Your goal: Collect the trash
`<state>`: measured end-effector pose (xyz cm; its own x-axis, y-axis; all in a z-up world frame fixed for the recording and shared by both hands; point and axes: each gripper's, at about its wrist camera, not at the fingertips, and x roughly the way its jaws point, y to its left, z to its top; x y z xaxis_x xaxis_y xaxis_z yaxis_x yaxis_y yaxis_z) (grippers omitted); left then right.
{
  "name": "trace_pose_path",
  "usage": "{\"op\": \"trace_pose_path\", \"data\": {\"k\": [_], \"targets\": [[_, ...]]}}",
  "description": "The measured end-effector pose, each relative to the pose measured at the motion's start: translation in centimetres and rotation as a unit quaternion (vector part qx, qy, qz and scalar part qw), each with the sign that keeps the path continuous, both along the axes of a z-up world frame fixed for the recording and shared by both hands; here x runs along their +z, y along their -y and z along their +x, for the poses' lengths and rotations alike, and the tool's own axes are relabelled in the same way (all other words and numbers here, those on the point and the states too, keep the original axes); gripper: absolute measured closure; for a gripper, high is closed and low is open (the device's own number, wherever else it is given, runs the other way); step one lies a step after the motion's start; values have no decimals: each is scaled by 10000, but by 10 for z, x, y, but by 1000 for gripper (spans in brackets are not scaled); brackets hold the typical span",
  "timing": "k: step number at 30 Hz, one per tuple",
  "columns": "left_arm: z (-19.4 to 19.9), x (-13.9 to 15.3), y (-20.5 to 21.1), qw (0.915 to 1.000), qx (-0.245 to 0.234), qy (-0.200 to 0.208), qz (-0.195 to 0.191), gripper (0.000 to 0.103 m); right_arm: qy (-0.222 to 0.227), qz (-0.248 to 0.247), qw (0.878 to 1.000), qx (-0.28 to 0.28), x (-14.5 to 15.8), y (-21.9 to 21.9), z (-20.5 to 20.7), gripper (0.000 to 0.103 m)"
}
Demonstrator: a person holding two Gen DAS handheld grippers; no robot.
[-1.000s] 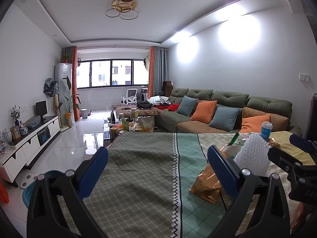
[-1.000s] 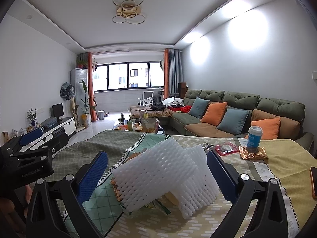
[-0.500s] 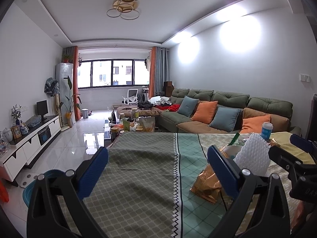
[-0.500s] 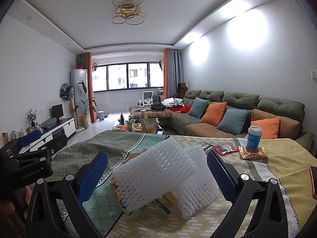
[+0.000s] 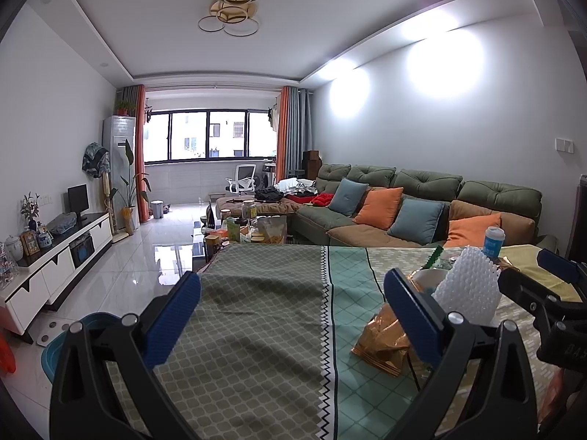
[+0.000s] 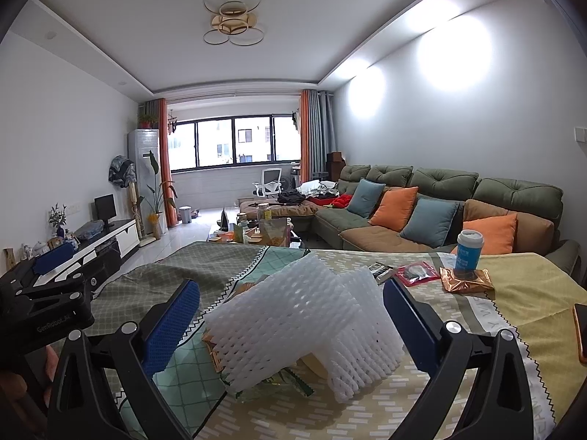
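White foam netting [image 6: 304,326] lies in a heap on the cloth-covered table [image 6: 513,293], over a gold wrapper and a green wrapper [image 6: 282,385]. My right gripper [image 6: 290,315] is open, its blue pads on either side of the netting, apart from it. My left gripper [image 5: 290,311] is open and empty over the green part of the cloth; the netting [image 5: 467,293] and a gold wrapper [image 5: 385,341] lie to its right. Further back are a red packet [image 6: 416,273], another gold wrapper [image 6: 466,280] and a blue-and-white cup [image 6: 467,249].
A blue bin [image 5: 69,341] stands on the floor left of the table. A phone [image 6: 581,330] lies at the table's right edge. Beyond the table are a cluttered coffee table [image 5: 245,227], a green sofa with cushions [image 5: 403,201] and a TV cabinet [image 5: 55,253].
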<state>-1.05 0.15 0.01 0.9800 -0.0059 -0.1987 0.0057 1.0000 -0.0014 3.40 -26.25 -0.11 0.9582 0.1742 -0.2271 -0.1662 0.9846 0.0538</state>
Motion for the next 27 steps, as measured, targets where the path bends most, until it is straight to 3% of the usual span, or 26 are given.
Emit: {"op": "trace_pose_path", "data": {"k": [27], "targets": [[0,-2,-2,10000,-2,-31,-20,3,-29,43,10000,-36,-6,3,0,3]]}}
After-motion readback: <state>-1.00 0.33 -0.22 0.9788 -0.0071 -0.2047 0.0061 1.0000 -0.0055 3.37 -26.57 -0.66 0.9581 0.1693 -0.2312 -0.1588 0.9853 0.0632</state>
